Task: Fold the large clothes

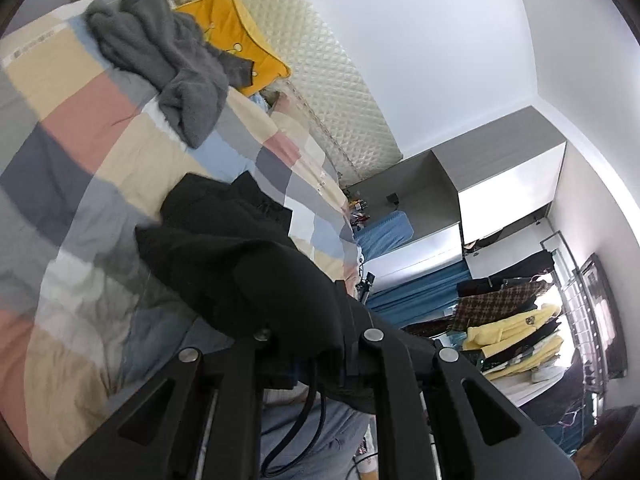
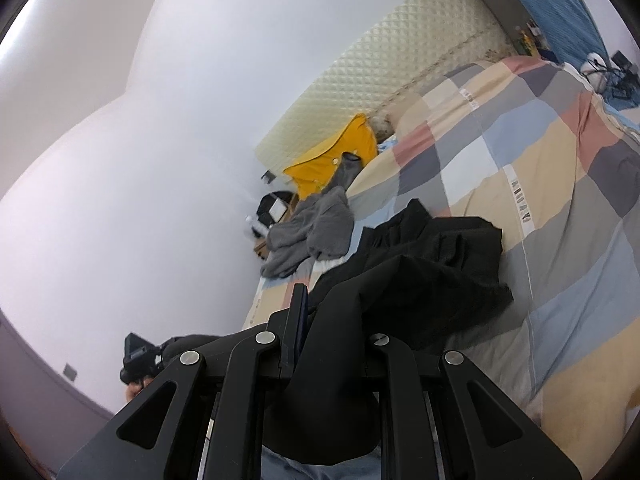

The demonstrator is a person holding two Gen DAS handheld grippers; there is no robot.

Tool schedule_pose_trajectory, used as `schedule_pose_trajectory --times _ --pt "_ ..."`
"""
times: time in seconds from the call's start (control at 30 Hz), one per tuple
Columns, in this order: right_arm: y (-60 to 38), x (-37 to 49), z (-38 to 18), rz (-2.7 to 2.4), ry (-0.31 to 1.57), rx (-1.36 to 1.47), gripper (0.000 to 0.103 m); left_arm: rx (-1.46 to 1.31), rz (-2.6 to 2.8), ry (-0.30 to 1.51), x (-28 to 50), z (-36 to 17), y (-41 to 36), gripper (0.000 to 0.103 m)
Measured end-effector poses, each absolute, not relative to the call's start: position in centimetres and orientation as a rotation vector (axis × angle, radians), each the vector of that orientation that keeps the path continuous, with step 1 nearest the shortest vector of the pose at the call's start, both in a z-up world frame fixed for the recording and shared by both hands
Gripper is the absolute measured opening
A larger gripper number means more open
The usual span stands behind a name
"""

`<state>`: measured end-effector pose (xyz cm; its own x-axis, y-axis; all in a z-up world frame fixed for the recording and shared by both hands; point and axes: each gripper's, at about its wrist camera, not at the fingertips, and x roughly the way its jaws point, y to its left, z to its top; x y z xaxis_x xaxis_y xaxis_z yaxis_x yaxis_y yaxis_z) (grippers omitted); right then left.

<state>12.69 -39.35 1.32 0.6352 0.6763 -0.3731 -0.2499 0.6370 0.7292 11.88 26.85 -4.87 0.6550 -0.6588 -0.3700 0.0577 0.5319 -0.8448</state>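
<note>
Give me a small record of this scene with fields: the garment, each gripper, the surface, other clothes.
garment: black garment, one end lifted, the rest lying on the bed
left gripper: shut on black garment
right gripper: shut on black garment
surface: bed with patchwork quilt
other clothes: grey fleece garment crumpled beside a yellow pillow
fold: not yet made

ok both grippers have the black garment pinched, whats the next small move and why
Probably lift a little higher: the left gripper and right gripper are each shut on the black garment, but much of it lies bunched on the patchwork quilt, so it cannot hang flat yet.
</note>
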Motion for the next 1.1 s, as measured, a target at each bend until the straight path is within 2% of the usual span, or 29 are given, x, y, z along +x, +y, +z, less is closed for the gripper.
schedule_pose_trajectory --times 0.17,0.43,0.77,1.1 --pt "-39.9 18.2 0.2 0.523 0.722 0.737 0.012 -0.907 -0.453 0.784 17.7 -5.2 26.6 0.013" --pt "-40.6 29.9 -5.0 0.427 0.817 0.844 0.012 -0.841 -0.285 0.884 28.8 -6.6 25.2 0.014" --pt "-40.0 39.6 -10.8 0.293 0.907 0.958 0.012 -1.024 -0.059 0.967 37.5 -11.8 25.7 0.014" --pt "-38.9 45.8 -19.4 0.200 1.020 0.975 0.012 -0.921 0.085 1.102 44.7 -18.4 23.9 0.019"
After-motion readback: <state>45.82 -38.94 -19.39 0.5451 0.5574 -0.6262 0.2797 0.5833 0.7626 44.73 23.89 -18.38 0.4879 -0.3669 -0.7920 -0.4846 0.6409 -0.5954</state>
